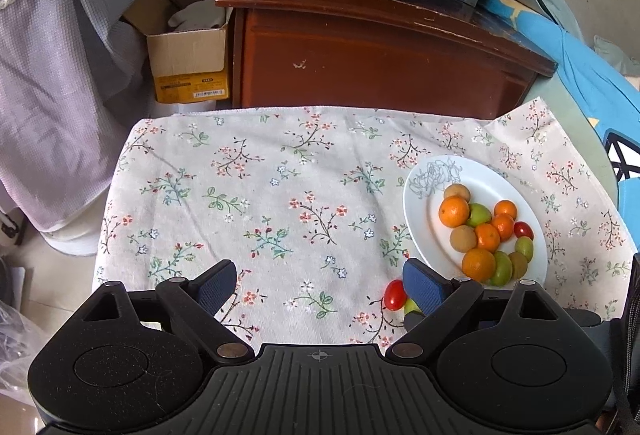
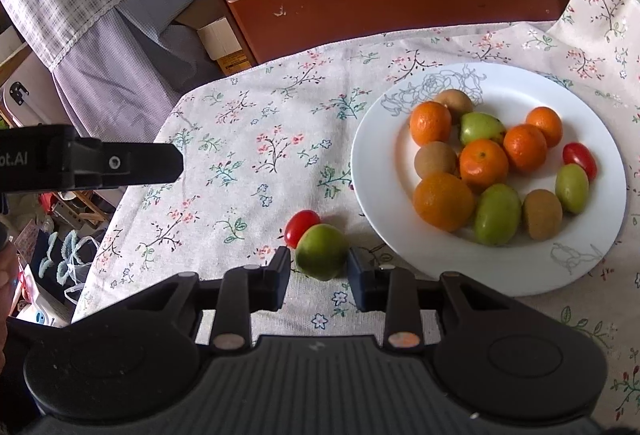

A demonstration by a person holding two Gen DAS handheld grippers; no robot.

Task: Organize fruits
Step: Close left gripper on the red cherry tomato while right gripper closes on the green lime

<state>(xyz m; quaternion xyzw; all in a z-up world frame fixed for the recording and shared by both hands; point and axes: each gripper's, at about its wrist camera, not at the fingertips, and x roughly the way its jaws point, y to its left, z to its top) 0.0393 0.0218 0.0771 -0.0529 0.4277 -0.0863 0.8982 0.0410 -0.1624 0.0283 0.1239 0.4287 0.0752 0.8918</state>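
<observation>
— How far along are you with the fruit?

— Most of it is done, I'd say. The flowered surface [image 2: 248,139] is nearly bare, and the white plate [image 2: 500,275] on its right side already carries the oranges [image 2: 483,163], the brown kiwis [image 2: 542,214] and several green fruits [image 2: 497,214], plus one small tomato [image 2: 579,160].

— What is left?

— Two pieces lie off the plate, just beside its near rim: a loose green fruit [image 2: 322,252] and a red tomato [image 2: 301,228] touching it.

— And your fingers?

— My right gripper [image 2: 319,275] has its fingers clenched on the loose green fruit, which sits low on the cloth. My left gripper [image 1: 320,289] is spread wide and grasps nothing; the red tomato is next, I judge.
</observation>
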